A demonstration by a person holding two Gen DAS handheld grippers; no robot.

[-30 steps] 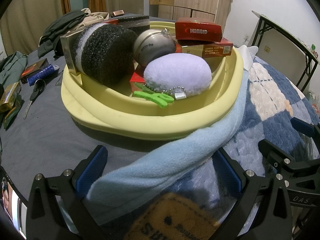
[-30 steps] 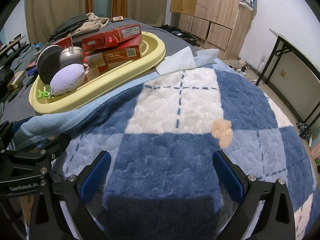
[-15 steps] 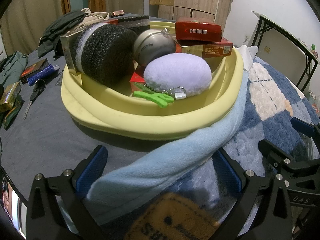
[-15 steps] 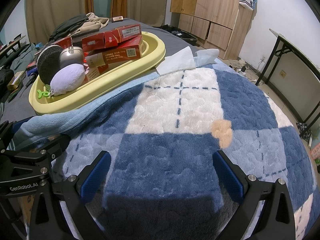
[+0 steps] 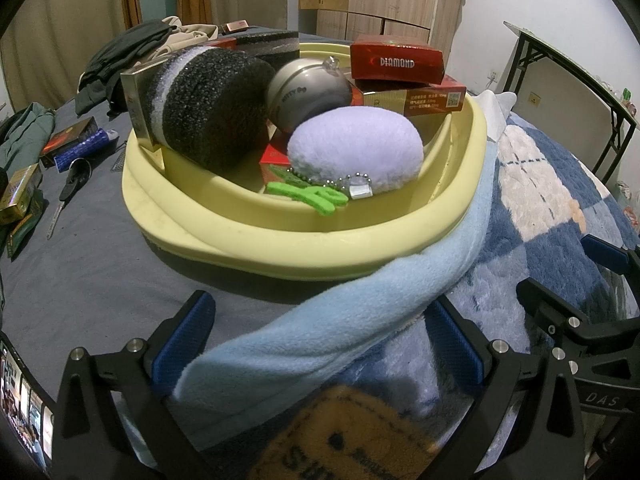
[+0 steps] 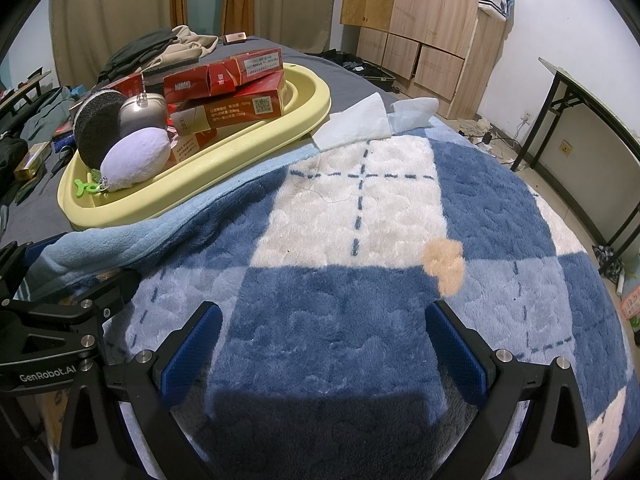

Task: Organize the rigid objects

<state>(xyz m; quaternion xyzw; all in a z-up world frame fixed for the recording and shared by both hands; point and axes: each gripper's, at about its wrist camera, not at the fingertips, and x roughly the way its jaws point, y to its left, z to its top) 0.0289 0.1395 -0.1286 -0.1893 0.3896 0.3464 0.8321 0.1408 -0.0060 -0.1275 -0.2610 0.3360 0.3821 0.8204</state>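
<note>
Behind the black sponge [image 5: 212,108], half-hidden boxes [image 5: 256,42]

Pale yellow basin [image 5: 248,236] at frame centre. Inside it: black sponge [image 5: 212,112] with white band, silver ball [image 5: 308,88], lavender plush [image 5: 356,148] with bright green tag [image 5: 308,194], red boxes [image 5: 396,64] with white lettering. Light blue towel [image 5: 340,320] below the basin. Blanket [image 6: 360,260] checked navy, pale blue and white, dashed blue lines, one tan spot. Dark grey bedsheet [image 5: 80,264] at left. Tool pads [image 6: 192,344] blue on black frames.
</note>
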